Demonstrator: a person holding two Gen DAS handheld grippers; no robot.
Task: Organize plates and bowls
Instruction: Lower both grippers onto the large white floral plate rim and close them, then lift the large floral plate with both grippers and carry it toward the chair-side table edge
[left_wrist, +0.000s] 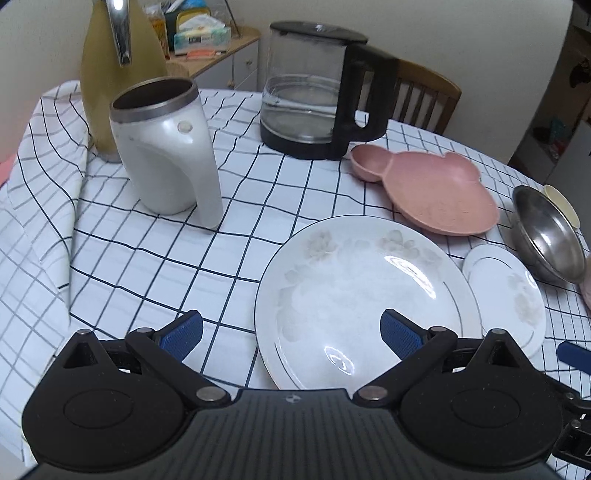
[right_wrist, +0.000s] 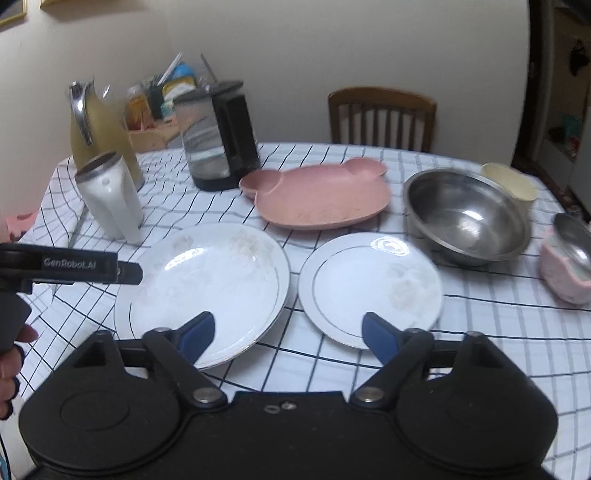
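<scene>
Both tools (left_wrist: 291, 332) (right_wrist: 286, 334) agape above plates (right_wrist: 207, 288)

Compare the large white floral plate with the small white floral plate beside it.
The large white floral plate is clearly wider than the small white floral plate. The large one looks deeper, with a gently dished centre; the small one looks flatter, with a thin ring marking off its broad rim. The large one lies nearer the white mug, the small one nearer the steel bowl. Both are round, glossy, empty, with faint flower prints.
</scene>
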